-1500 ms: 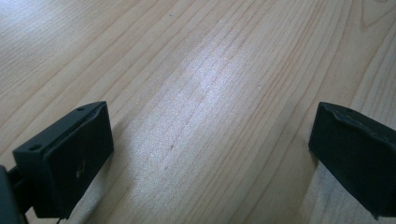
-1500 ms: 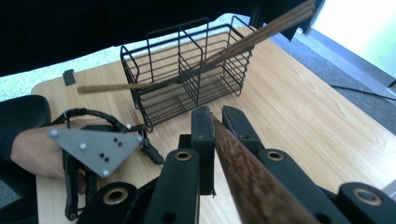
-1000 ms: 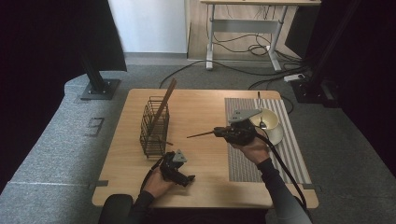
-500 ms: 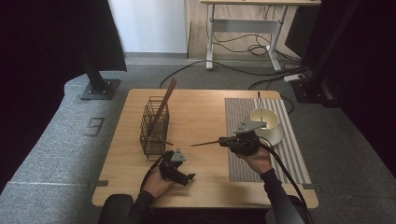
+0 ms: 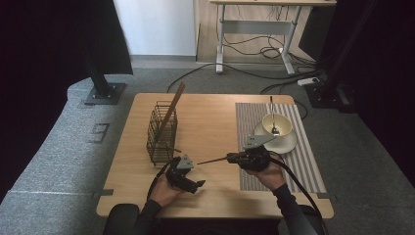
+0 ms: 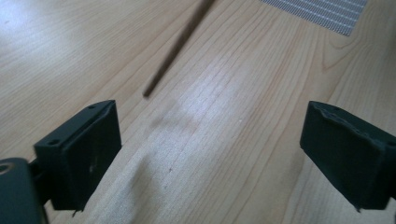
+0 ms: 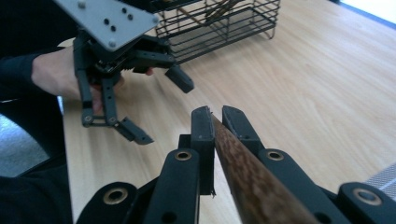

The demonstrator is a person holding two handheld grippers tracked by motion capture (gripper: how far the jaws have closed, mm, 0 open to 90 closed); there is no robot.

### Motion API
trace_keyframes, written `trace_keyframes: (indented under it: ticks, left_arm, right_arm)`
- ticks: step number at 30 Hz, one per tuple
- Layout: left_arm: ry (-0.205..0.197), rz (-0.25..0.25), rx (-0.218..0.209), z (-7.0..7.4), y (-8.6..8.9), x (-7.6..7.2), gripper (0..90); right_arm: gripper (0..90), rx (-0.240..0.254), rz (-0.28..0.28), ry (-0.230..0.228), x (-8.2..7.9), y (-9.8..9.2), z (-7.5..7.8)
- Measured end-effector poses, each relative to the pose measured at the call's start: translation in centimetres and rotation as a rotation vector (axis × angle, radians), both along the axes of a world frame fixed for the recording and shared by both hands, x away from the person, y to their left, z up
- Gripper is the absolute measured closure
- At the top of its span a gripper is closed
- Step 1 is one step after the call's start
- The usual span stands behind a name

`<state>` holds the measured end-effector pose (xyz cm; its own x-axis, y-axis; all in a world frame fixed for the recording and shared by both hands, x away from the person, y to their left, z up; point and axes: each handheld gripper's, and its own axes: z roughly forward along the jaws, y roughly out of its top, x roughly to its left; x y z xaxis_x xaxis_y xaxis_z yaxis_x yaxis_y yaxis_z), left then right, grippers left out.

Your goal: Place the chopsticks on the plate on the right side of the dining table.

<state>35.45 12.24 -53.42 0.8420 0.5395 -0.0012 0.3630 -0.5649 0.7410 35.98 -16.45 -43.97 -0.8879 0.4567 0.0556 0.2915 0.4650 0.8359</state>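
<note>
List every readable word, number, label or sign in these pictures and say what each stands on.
Grey floor mat left of the table: one dark mark that looks like "3", though its shape is too rough to be sure.
Wire basket, bowl, striped mat, both grippers: no text.

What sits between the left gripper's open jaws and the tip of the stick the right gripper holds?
Nothing but bare wooden table: in the left gripper view, the stick ends short of the left gripper.
</note>
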Motion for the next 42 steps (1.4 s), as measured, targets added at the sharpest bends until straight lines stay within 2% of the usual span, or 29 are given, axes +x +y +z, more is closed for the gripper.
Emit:
trace_keyframes:
  ticks: [8,14,16,20,24,31,36,39,42]
  left_arm:
    - [-0.029,-0.025,-0.003,0.1,-0.3,-0.2,18.1]
    - [-0.049,-0.028,-0.012,0.2,-0.4,-0.4,32.8]
    - [-0.048,-0.033,-0.028,0.3,-0.3,-0.4,40.8]
    - [-0.061,-0.039,-0.049,0.4,-0.1,-0.5,51.2]
    - [-0.071,-0.057,-0.06,0.5,0.0,-0.6,58.8]
    - [-0.088,-0.115,-0.044,0.5,-0.3,-0.9,73.2]
    - [-0.109,-0.142,-0.028,0.6,-0.3,-1.0,76.8]
    - [-0.131,-0.164,-0.012,0.7,-0.4,-1.2,79.0]
    - [-0.151,-0.212,-0.001,0.8,-0.8,-1.7,82.8]
  right_arm:
    - [82.6,-0.003,0.039,0.008,-0.7,0.7,-0.2]
    - [82.6,-0.017,0.075,0.014,-1.3,1.7,-0.4]
    - [82.6,-0.022,0.081,0.017,-1.3,1.9,-0.5]
    - [82.6,-0.018,0.095,0.025,-1.5,2.1,-0.5]
    - [82.6,-0.017,0.103,0.028,-1.6,2.3,-0.5]
    - [82.6,-0.014,0.105,0.042,-1.6,2.4,-0.5]
    - [82.3,0.0,0.103,0.057,-1.3,2.2,-0.5]
    - [80.4,0.005,0.089,0.058,-1.1,2.1,-0.6]
    - [74.8,0.014,0.052,0.049,-0.9,1.9,-0.5]
